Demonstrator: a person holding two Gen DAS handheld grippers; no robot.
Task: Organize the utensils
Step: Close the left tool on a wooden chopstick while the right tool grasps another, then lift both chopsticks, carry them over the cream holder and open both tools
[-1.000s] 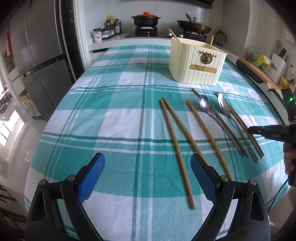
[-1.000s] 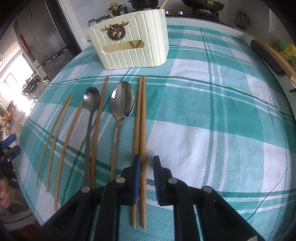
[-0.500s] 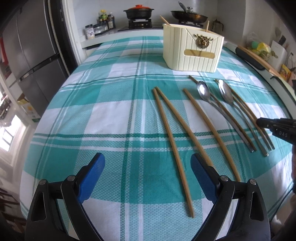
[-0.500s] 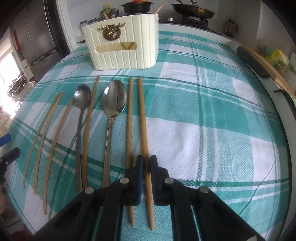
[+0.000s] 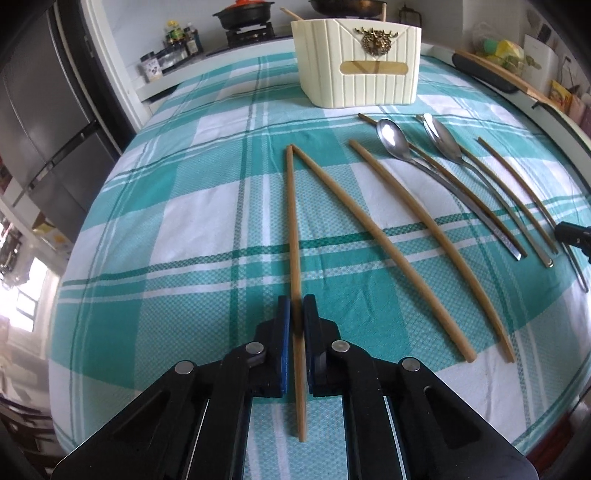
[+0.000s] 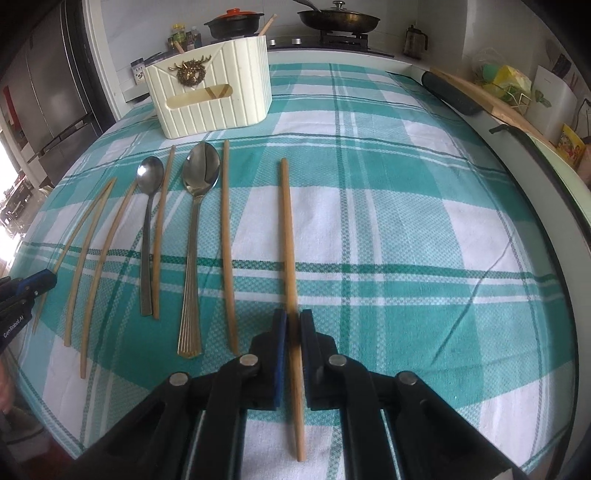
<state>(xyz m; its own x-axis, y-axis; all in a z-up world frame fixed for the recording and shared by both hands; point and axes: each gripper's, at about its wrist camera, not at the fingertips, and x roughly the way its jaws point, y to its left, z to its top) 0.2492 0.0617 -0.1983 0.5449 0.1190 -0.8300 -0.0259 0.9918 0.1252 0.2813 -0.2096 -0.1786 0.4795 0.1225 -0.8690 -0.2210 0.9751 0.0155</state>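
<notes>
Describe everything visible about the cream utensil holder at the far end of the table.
The cream utensil holder is a ribbed, plastic-looking box with rounded corners, standing upright on the checked tablecloth beyond the row of spoons and chopsticks. Its front carries a brass-coloured deer-head emblem above a slot-shaped window. Wooden stick ends poke out of the top. Neither gripper touches it.

We read only "GenRobot.AI", in white letters on the black body of the left claw [image 6: 35,282], at the right wrist view's left edge.
</notes>
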